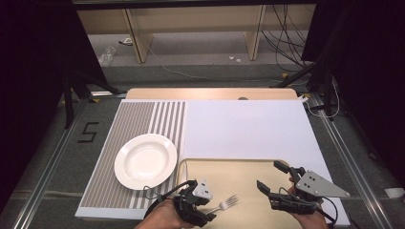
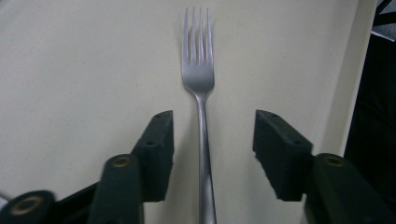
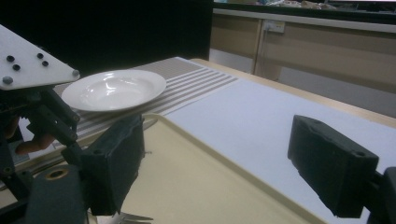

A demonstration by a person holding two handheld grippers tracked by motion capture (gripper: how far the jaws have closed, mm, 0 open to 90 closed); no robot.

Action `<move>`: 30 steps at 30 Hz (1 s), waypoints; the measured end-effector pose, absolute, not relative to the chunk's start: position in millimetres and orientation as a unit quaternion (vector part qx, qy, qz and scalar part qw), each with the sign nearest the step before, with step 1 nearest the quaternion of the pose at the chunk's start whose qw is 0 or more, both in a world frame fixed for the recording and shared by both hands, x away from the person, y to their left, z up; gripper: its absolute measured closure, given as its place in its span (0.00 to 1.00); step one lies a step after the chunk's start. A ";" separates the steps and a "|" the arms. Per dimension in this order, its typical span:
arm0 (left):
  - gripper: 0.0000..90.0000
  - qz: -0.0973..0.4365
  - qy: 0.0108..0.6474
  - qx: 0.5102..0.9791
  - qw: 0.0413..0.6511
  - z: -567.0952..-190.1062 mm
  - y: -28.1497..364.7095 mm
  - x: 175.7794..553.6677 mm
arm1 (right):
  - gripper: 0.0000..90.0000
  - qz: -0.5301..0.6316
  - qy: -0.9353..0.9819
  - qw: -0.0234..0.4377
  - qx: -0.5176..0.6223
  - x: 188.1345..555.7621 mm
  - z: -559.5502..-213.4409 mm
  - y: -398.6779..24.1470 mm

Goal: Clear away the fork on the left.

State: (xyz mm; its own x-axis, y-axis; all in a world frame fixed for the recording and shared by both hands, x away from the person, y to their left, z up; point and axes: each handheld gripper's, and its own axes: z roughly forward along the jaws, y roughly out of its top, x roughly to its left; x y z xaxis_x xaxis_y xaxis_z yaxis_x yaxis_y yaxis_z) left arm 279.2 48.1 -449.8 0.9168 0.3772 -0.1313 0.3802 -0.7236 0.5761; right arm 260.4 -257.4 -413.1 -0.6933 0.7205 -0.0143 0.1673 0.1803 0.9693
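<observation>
Fork (image 2: 199, 74) on tray (image 1: 239, 174), lower centre, handle running straight between spread-apart left tool (image 2: 212, 140), tines pointing away; right tool (image 1: 272, 179) likewise apart, empty, farther right.

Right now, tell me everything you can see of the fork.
The fork is plain silver-looking metal with four tines and a slim straight handle. It lies flat on the beige tray, near the tray's front left, tines pointing away from the left gripper. The handle runs between that gripper's open jaws, touching neither as far as the left gripper view shows. Its end is hidden below the frame. In the high view the tines angle up and right.
</observation>
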 end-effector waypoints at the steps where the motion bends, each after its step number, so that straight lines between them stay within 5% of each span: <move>1: 0.61 -0.001 0.201 0.928 0.313 -450.3 46.3 279.2 | 0.22 0.563 0.728 0.245 0.305 260.3 -413.0 -257.5; 16: 0.96 0.006 0.159 0.945 0.287 -460.8 24.9 277.8 | 0.22 0.563 0.728 0.244 0.306 260.5 -413.4 -257.4; 30: 0.99 0.011 0.165 0.948 0.271 -468.7 20.7 281.7 | 0.22 0.564 0.727 0.244 0.306 260.6 -413.4 -257.4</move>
